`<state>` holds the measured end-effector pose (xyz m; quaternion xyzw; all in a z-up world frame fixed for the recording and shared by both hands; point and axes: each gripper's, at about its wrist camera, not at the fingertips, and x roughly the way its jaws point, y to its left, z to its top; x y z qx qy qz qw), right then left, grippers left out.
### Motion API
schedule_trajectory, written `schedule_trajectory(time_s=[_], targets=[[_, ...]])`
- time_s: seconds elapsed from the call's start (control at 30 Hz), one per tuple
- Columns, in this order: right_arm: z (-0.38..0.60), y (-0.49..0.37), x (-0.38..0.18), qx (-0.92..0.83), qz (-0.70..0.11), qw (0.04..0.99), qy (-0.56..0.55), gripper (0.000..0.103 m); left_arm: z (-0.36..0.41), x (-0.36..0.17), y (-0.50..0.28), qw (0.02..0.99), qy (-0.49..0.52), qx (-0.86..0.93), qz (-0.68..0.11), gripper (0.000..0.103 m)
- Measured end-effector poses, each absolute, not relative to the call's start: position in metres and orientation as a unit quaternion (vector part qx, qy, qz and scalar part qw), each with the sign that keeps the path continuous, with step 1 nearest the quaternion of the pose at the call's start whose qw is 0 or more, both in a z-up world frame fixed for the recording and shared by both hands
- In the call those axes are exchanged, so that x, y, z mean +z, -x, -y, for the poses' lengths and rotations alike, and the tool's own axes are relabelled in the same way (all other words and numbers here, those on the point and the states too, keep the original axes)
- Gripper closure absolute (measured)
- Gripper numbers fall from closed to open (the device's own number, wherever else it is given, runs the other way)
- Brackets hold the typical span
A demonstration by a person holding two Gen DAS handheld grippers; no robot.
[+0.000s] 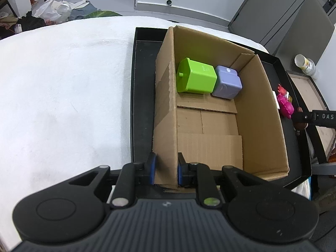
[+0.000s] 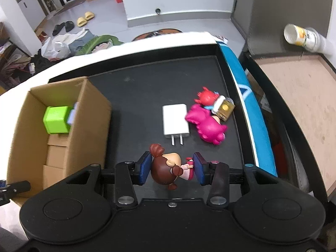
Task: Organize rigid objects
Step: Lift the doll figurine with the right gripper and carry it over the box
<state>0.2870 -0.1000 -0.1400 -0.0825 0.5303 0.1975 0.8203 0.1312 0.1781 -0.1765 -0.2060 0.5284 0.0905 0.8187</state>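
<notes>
A cardboard box (image 1: 260,113) stands in a black tray (image 1: 142,63) on a white cloth. Inside it lie a green block (image 1: 196,76) and a lilac block (image 1: 227,82), side by side at the far end. My left gripper (image 1: 166,169) is shut on the box's near left wall. In the right wrist view my right gripper (image 2: 172,169) is shut on a brown-haired doll figure (image 2: 168,168), held above the tray floor (image 2: 147,84). Beyond it lie a white charger plug (image 2: 175,119), a pink toy (image 2: 206,124) and a red-haired figure (image 2: 216,103).
The cardboard box (image 2: 56,130) is left of the right gripper. A blue edge (image 2: 243,96) borders the tray's right side. A wooden shelf (image 2: 302,105) with a tipped cup (image 2: 302,35) stands to the right. Bags and slippers lie on the floor behind.
</notes>
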Motion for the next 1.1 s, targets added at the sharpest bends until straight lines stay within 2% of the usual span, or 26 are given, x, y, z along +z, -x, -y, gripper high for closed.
schedule_trajectory(time_s=[1.1], targets=[[0.010, -0.246, -0.077, 0.260, -0.475, 0.832, 0.118, 0.061, -0.179, -0.171, -0.124, 0.823, 0.227, 0.087, -0.513, 0.085]])
